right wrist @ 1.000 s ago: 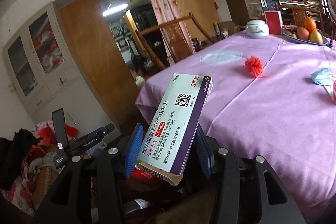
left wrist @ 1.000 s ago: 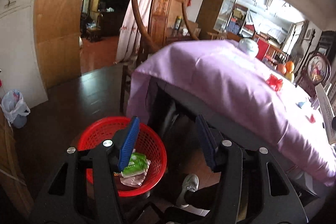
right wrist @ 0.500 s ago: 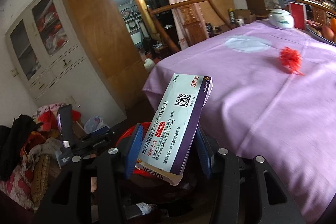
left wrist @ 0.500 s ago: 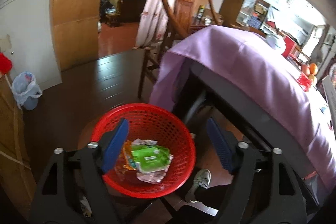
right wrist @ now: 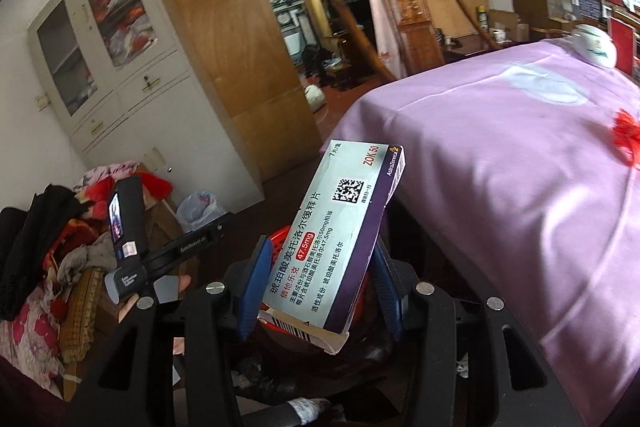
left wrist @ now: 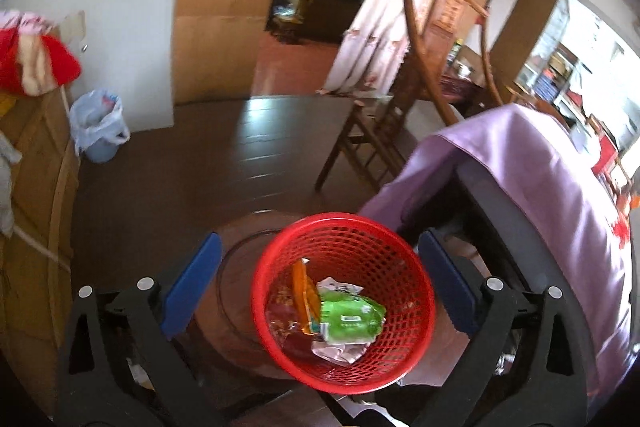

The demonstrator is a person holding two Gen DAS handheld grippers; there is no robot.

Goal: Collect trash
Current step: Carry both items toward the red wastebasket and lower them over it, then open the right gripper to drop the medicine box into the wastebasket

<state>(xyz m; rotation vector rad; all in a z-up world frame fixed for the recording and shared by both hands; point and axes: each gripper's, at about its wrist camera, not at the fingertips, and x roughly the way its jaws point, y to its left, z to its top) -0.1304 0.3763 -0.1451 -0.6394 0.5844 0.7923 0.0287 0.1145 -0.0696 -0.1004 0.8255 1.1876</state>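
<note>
The right tool (right wrist: 320, 287) grips a medicine box (right wrist: 340, 239), tilted, above the red basket (right wrist: 276, 241). The left tool (left wrist: 320, 283), its jaws just opened wide and empty, frames that basket (left wrist: 416, 307) holding a green packet (left wrist: 352, 319), beside the purple-clothed desk (left wrist: 560, 187).

The right gripper (right wrist: 320, 291) clamps a medicine box (right wrist: 340, 239) between blue fingers (right wrist: 256, 283), left of the purple-draped bench (right wrist: 500, 187).
</note>
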